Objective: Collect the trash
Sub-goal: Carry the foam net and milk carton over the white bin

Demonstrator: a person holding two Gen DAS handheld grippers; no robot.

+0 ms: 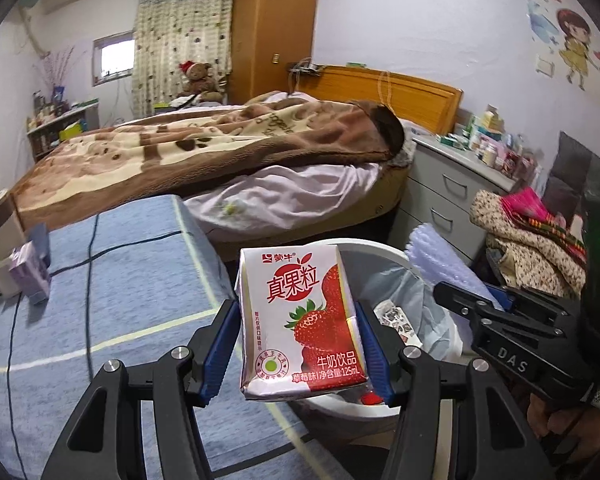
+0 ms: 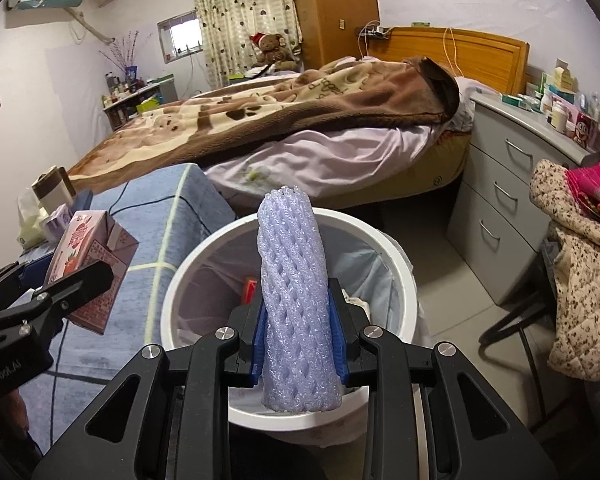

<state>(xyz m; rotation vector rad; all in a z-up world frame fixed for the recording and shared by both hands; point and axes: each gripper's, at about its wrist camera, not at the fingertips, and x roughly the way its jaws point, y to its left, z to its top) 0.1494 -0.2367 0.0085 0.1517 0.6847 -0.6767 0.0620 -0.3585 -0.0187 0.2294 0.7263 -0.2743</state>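
Bedroom, white round plastic bin (image 2: 400, 276) already holding scraps | left gripper (image 1: 300, 344) clamps strawberry milk carton (image 1: 302, 320) at bin's rim | right gripper (image 2: 298, 344) pinches lilac foam fruit net (image 2: 296, 300) over bin | both drops pending

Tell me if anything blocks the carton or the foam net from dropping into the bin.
Nothing visible does. The strawberry milk carton and the purple foam mesh sleeve are both held above the white lined trash bin, whose mouth is open.

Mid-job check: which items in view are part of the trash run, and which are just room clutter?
Job: strawberry milk carton in left gripper; purple foam net sleeve in right gripper; white lined bin.

Clutter: brown teddy bear; floral padded jacket.
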